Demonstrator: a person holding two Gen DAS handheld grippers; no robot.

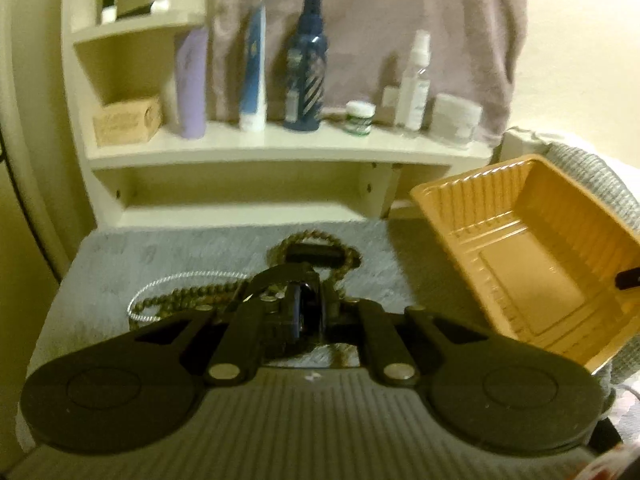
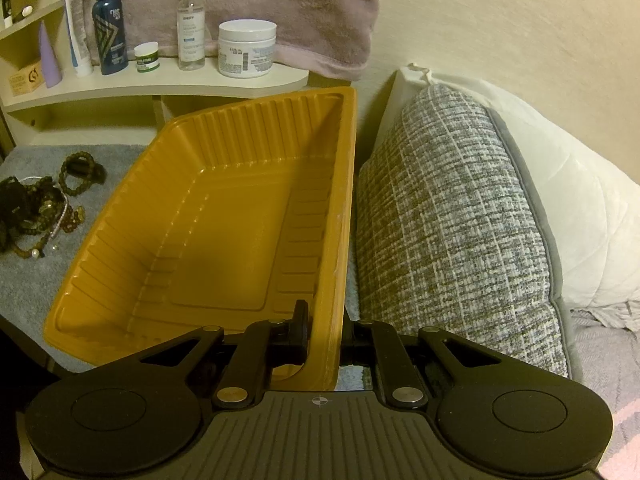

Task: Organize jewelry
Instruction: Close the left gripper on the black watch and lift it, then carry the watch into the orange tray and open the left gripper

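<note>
Your left gripper [image 1: 308, 300] has its jaws nearly together over the jewelry pile [image 1: 240, 292] on the grey towel [image 1: 120, 264], apparently pinching a strand of the bead necklace [image 1: 316, 248], though blur hides the contact. Expect it to be light, limp and tangle-prone, so take it at a bunched loop. Its strands trail left to right, pointing nowhere in particular. Your right gripper [image 2: 324, 344] is clamped on the near wall of the empty orange plastic tray [image 2: 208, 216], stiff but thin, its long axis running away toward the shelf [image 2: 160, 84].
</note>
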